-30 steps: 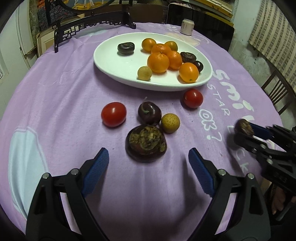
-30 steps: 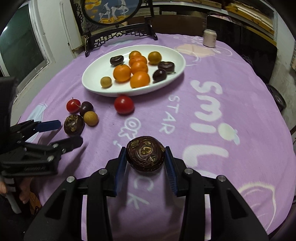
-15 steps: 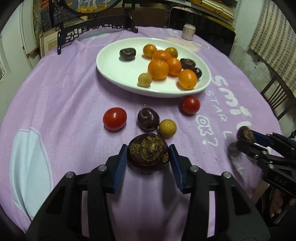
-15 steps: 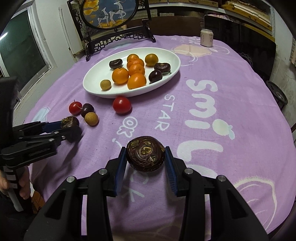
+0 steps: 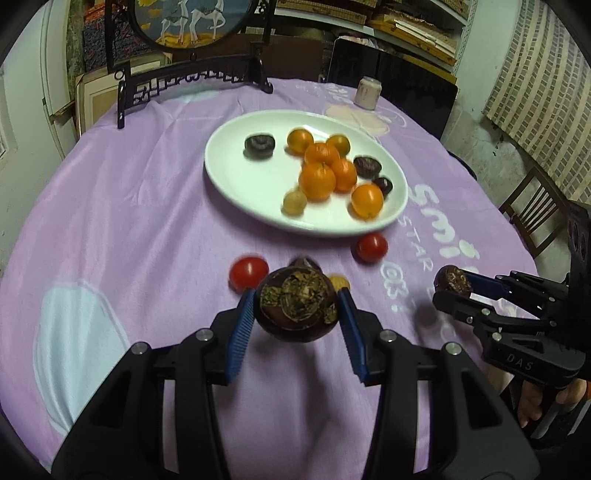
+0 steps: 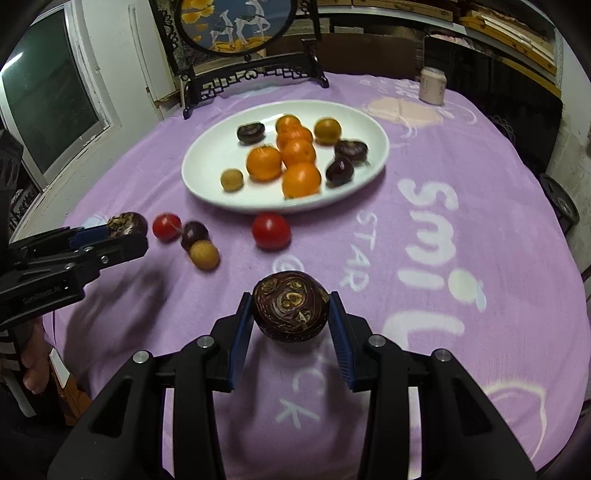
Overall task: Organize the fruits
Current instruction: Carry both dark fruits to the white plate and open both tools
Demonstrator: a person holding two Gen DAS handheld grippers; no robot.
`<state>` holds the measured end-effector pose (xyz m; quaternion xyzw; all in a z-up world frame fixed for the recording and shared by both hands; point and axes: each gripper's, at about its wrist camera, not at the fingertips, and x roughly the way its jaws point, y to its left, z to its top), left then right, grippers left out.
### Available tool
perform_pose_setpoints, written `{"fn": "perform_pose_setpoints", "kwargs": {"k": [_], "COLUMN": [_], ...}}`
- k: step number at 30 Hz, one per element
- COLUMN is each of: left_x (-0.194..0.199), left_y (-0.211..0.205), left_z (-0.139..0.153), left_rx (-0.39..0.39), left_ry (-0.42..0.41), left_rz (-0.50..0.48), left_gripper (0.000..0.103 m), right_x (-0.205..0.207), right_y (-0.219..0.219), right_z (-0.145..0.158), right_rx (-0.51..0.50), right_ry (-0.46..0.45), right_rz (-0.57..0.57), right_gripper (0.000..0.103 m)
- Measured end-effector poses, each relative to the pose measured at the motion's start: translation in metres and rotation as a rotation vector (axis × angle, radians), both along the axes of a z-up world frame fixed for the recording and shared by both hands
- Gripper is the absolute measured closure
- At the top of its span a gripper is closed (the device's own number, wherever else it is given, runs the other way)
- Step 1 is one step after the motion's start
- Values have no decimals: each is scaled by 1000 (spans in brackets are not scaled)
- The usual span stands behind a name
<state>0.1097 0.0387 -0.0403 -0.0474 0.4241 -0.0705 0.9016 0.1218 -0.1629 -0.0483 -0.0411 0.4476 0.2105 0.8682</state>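
My left gripper (image 5: 297, 317) is shut on a dark mangosteen (image 5: 297, 308) and holds it above the purple cloth; it also shows in the right wrist view (image 6: 125, 230). My right gripper (image 6: 290, 314) is shut on a second mangosteen (image 6: 290, 306), lifted off the cloth; it shows at the right of the left wrist view (image 5: 452, 282). A white oval plate (image 5: 240, 184) holds several oranges, dark fruits and a small yellow fruit. Two tomatoes (image 5: 248, 272) (image 5: 371, 246), a dark plum (image 6: 194, 233) and a yellow fruit (image 6: 204, 254) lie on the cloth before the plate.
A round table with a purple printed cloth (image 6: 461, 229). A black carved stand with a round painted screen (image 6: 240, 26) is at the back. A small jar (image 6: 431, 85) stands at the back right. A wooden chair (image 5: 535, 210) is off the table's right side.
My left gripper closed on the mangosteen that lay on the cloth and lifted it. My right gripper kept its mangosteen and rose a little.
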Motion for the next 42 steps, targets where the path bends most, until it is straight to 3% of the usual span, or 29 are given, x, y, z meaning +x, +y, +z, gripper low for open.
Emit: {"fn": "perform_pose_setpoints", "kwargs": {"k": [5, 11, 15, 21, 23, 24, 26, 32, 34, 38, 42], "left_x": [40, 128, 163, 175, 176, 176, 172, 131, 104, 47, 13], "left_y": [8, 12, 18, 26, 26, 26, 26, 36, 39, 40, 38], "left_z": [24, 44, 33, 14, 13, 13, 17, 30, 33, 27, 14], "left_rx": [7, 22, -19, -37, -38, -32, -16, -5, 0, -9, -17], "left_ry": [-43, -34, -2, 42, 42, 29, -3, -51, -77, -111, -82], "left_rz": [9, 47, 80, 83, 81, 83, 96, 134, 138, 133, 107], "left_gripper": [57, 57, 57, 57, 55, 44, 32, 31, 25, 15, 14], "right_x": [36, 112, 150, 172, 175, 177, 177, 131, 103, 43, 15], "right_y": [15, 32, 42, 43, 44, 44, 42, 14, 5, -11, -4], "right_z": [23, 37, 27, 11, 9, 9, 9, 34, 38, 30, 20], "right_rx": [-21, -14, -45, -47, -48, -50, -55, -10, 4, 25, -29], "right_ry": [-45, -27, -21, -1, -4, -10, -29, -83, -89, -69, -50], "right_rz": [4, -18, -59, -82, -86, -89, -112, -147, -138, -119, -98], "right_gripper": [62, 62, 62, 62, 62, 58, 44, 44, 43, 40, 40]}}
